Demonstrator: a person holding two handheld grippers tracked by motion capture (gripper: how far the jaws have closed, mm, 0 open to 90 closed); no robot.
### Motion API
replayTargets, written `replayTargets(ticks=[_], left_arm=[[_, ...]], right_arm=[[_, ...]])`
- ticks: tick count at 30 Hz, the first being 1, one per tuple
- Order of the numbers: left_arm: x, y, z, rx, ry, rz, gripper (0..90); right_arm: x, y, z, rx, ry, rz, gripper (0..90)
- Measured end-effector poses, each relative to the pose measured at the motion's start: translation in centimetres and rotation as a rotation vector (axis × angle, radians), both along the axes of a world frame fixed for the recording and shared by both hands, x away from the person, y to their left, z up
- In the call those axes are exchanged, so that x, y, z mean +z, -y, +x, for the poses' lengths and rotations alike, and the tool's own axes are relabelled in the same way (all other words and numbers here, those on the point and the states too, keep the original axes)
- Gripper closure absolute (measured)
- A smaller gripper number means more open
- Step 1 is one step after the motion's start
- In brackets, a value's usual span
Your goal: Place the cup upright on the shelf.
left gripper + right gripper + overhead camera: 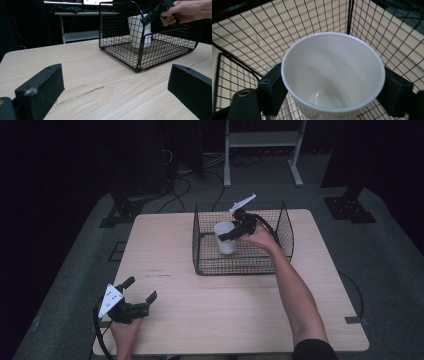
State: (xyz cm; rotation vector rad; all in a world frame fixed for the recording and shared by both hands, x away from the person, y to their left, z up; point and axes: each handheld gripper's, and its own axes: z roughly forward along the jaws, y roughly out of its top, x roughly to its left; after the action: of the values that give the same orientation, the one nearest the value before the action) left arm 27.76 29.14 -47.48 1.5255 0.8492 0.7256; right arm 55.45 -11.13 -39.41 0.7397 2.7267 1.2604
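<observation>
High view, starting nearest you: your left gripper (141,291) rests on the near left part of the wooden table (165,320), jaws spread wide with nothing between them, well apart from the work. Across the table stands one black wire basket (200,250), and inside it your right gripper (226,236) has its jaws pinching the one white paper cup (225,240) by its sides near the rim. Right gripper view confirms that hold: a jaw presses on either side of the cup (332,77), which is upright and looks empty, with the basket's mesh floor (242,32) below. Left gripper view shows the cup (138,30) low in the basket (117,50), though you cannot tell from it whether the base touches the mesh or hangs just above. So the step in hand looks like handling the cup at the basket, either setting it in or lifting it out; the pictures do not settle which. Your next move calls for keeping the cup upright and moving straight up or down, clear of the wire walls, without squeezing the thin paper out of shape. Count: two grippers, one basket, one cup, one table.
</observation>
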Motion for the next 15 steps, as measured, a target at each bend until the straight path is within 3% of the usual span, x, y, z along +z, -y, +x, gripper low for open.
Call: replayTargets(ticks=[15], left_arm=[[0.01,0.02,-0.04,-0.003,0.002,0.003,0.0]], right_arm=[[-0.87,0.43,0.15,-0.013,-0.017,-0.040,19.2]])
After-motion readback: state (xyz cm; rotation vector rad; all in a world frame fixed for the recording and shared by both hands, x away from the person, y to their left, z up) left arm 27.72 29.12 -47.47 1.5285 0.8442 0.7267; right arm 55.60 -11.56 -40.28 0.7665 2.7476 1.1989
